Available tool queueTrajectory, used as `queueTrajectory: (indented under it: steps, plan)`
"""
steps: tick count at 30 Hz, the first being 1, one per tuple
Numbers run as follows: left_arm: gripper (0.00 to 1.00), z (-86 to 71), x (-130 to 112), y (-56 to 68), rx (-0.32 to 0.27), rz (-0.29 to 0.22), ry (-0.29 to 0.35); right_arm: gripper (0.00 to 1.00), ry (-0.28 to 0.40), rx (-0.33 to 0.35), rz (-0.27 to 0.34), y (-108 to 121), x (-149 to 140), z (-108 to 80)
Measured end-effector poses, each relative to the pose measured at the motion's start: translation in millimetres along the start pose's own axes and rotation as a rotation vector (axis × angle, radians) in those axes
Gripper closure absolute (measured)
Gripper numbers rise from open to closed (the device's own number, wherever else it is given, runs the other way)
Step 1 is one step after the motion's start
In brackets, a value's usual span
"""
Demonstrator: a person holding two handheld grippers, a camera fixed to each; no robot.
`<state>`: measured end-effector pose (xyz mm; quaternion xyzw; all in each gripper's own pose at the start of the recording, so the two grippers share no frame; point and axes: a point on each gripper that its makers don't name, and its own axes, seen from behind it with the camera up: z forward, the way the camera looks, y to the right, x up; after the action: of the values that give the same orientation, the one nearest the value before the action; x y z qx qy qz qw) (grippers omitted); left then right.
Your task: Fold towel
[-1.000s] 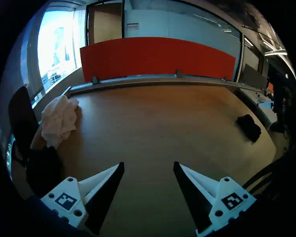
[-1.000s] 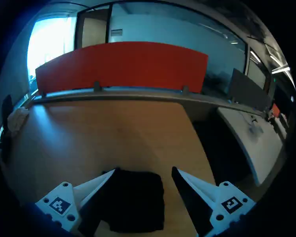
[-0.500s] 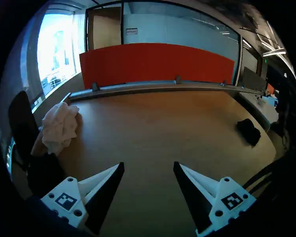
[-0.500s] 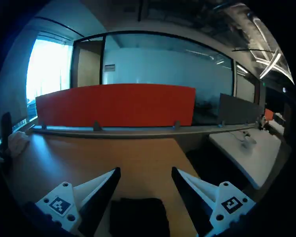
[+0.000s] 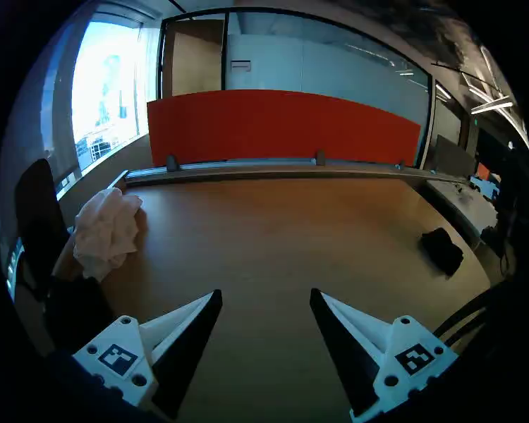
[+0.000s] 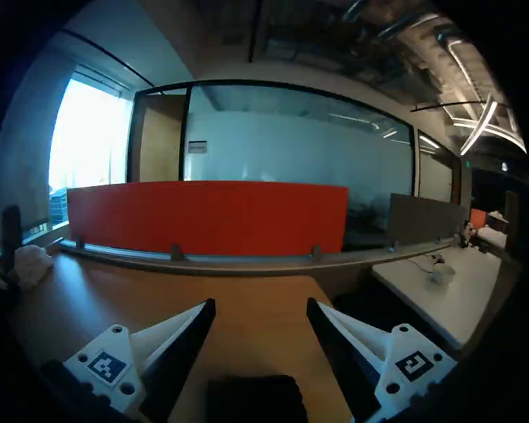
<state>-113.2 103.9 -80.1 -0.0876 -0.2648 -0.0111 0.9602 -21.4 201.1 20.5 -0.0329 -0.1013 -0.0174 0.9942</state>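
The left gripper (image 5: 264, 303) and the right gripper (image 6: 259, 310) hang over the wooden table (image 5: 278, 225), each with its jaws wide apart and nothing between them. A dark folded towel (image 6: 254, 398) lies on the table just below the right gripper, near the table's right edge. A crumpled pale towel (image 5: 106, 229) sits at the left edge, well apart from it, with the red screen (image 5: 286, 127) along the far side

The left gripper view looks down from above the near edge of the desk (image 5: 278, 233), across it toward the red divider (image 5: 286, 127). The right gripper view sits lower and level, close over the dark folded towel (image 6: 254, 398), facing the same divider. Both share desk, divider and pale cloth heap (image 5: 106, 225).
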Motion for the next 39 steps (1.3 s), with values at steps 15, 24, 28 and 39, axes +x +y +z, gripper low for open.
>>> queueTrajectory:
  steps: [15, 24, 28, 39]
  plan:
    - [0.08, 4.7, 52.6, -17.0, 0.015, -0.058, 0.160, 0.00, 0.060, 0.035, 0.006, -43.8, 40.6, -9.2]
    - [0.08, 5.2, 92.5, -32.6, 0.032, -0.045, 0.267, 0.00, 0.070, 0.072, 0.024, -87.0, 55.7, -14.1]
    - [0.08, 4.8, 110.1, -41.8, 0.055, -0.032, 0.314, 0.00, 0.082, 0.097, 0.026, -111.7, 63.4, -17.4]
    - [0.08, 3.8, 139.6, -53.9, 0.067, -0.029, 0.386, 0.00, 0.116, 0.107, 0.011, -170.9, 89.6, -21.6]
